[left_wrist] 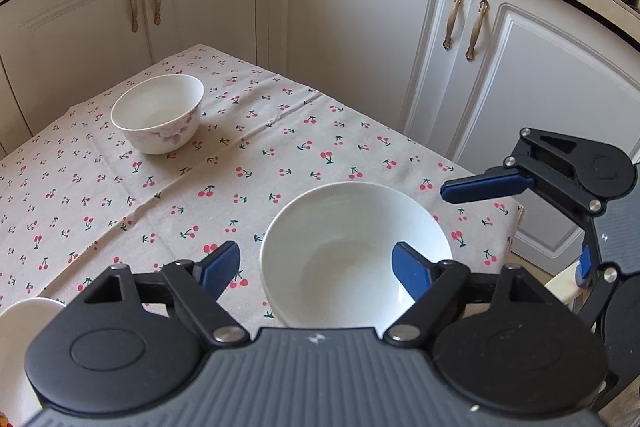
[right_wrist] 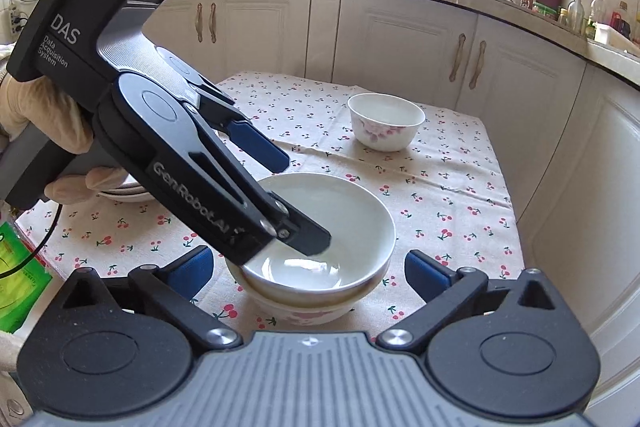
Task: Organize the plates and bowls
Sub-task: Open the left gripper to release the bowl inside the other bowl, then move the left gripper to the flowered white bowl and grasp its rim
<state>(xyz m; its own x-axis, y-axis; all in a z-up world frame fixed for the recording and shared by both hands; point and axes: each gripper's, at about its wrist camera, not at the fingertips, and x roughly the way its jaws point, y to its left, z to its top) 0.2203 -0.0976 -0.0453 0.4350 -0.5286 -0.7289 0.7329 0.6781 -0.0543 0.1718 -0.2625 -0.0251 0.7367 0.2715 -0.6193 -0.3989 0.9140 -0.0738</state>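
A white bowl (left_wrist: 352,251) sits nested in a second, flower-patterned bowl (right_wrist: 308,311) at the near edge of the cherry-print tablecloth (left_wrist: 248,167). My left gripper (left_wrist: 316,269) is open and straddles the top bowl's left rim, one finger inside, one outside; it also shows in the right wrist view (right_wrist: 296,199). Another flowered bowl (left_wrist: 158,113) stands alone farther back, also in the right wrist view (right_wrist: 386,121). My right gripper (right_wrist: 308,271) is open and empty, just in front of the stacked bowls; one of its fingers (left_wrist: 486,187) shows in the left wrist view.
White plates (right_wrist: 128,193) lie stacked at the table's left, partly behind the gloved hand; a white rim (left_wrist: 24,311) shows in the left wrist view. White cabinets (left_wrist: 360,39) ring the table. A green packet (right_wrist: 20,279) lies at the left edge.
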